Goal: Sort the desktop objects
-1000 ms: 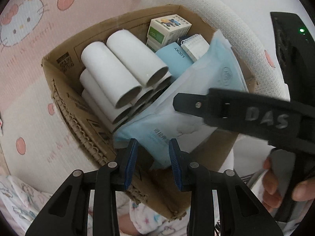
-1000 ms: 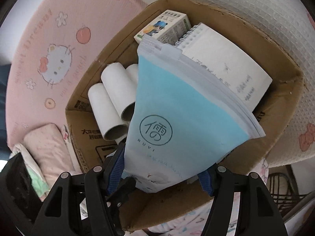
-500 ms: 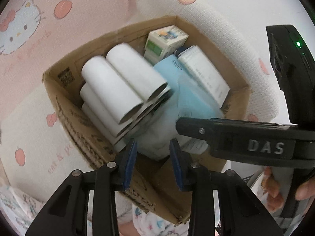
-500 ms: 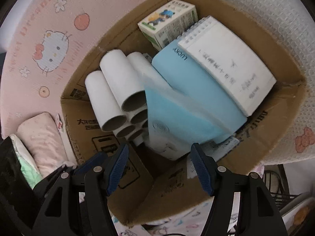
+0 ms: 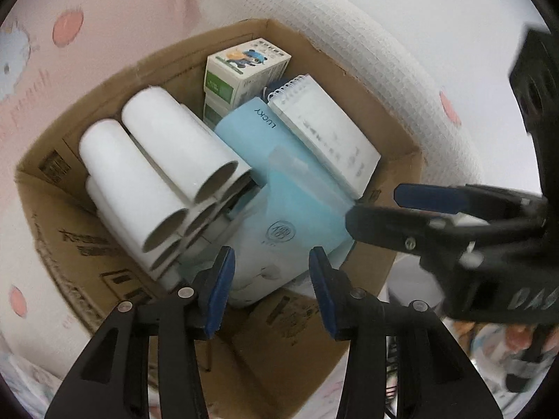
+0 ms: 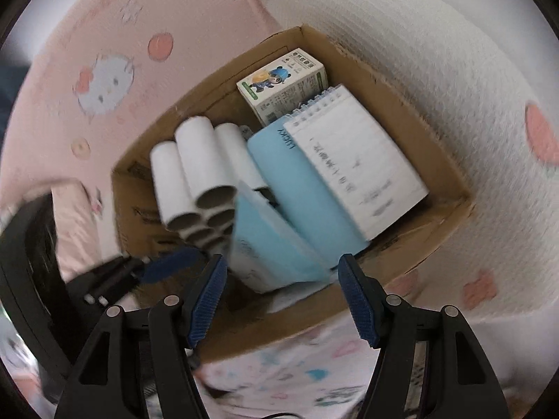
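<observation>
Released within the last second, the blue pouch now stands in the cardboard box beside the white tubes; right gripper and just-widened left gripper hang agape, empty: this item is sorted.

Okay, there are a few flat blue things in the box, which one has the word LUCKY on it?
The plain light-blue book between the white tubes and the spiral notepad. LUCKY is printed at its top edge; the blue pouch in front carries a round logo instead.

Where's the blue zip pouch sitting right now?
In the cardboard box, near its front wall: the blue zip pouch leans between the white tubes and the blue LUCKY book; neither tool touches it.
</observation>
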Available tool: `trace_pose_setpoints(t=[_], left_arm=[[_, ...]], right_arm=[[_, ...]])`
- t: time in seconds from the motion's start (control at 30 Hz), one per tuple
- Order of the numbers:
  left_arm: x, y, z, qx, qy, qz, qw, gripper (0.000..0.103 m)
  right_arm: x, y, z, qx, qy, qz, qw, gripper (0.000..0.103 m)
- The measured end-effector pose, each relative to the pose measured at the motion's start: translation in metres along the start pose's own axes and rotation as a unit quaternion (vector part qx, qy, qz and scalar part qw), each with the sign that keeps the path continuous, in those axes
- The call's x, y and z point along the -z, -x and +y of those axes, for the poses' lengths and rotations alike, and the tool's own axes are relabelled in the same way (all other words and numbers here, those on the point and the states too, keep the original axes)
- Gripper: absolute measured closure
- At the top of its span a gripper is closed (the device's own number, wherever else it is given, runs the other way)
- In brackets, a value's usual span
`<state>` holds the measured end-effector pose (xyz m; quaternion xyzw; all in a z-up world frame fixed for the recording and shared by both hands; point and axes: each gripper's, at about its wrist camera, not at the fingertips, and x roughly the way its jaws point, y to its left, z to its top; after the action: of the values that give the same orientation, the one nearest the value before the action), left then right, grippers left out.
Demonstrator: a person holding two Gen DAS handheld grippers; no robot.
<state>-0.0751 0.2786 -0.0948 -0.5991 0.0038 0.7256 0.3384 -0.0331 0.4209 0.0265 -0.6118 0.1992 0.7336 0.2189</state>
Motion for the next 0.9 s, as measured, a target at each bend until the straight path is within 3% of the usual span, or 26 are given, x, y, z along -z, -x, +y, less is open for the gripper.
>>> trace_pose_setpoints(t=[0.07,0.1,0.13,0.2,0.4,0.53,0.6,0.73,0.9], left_arm=[[-0.004,0.0,0.005,0.021,0.029,-0.007,0.9993,0.055],[-0.006,-0.001,0.006,0.025,0.033,-0.005,0.9991,0.061],[-0.007,-0.002,0.007,0.025,0.038,-0.007,0.9989,0.075],[-0.011,-0.003,0.008,0.024,0.047,-0.009,0.9986,0.085],[-0.026,-0.019,0.008,0.06,0.062,0.014,0.9962,0.083],[-0.03,-0.043,0.009,0.026,0.071,0.047,0.996,0.083],[-0.029,-0.058,0.014,0.001,0.101,0.082,0.9915,0.083],[-0.028,-0.079,0.033,0.015,0.17,0.117,0.9784,0.083],[-0.033,-0.09,0.028,-0.016,0.147,0.142,0.9788,0.081]], right_arm=[[-0.001,0.001,-0.002,0.017,0.02,-0.009,1.0,0.046],[-0.002,0.0,-0.004,0.014,0.024,-0.009,1.0,0.059],[-0.004,-0.001,-0.006,0.005,0.024,-0.007,1.0,0.068],[-0.007,-0.003,-0.01,-0.001,0.023,0.001,1.0,0.069],[-0.007,-0.007,-0.014,0.018,0.024,0.011,0.999,0.069],[-0.005,-0.014,-0.016,0.032,0.021,0.022,0.999,0.069],[-0.004,-0.016,-0.016,0.033,0.022,0.026,0.999,0.069],[-0.003,-0.022,-0.014,0.043,0.029,0.032,0.998,0.069],[-0.004,-0.029,-0.012,0.045,0.026,0.04,0.998,0.069]])
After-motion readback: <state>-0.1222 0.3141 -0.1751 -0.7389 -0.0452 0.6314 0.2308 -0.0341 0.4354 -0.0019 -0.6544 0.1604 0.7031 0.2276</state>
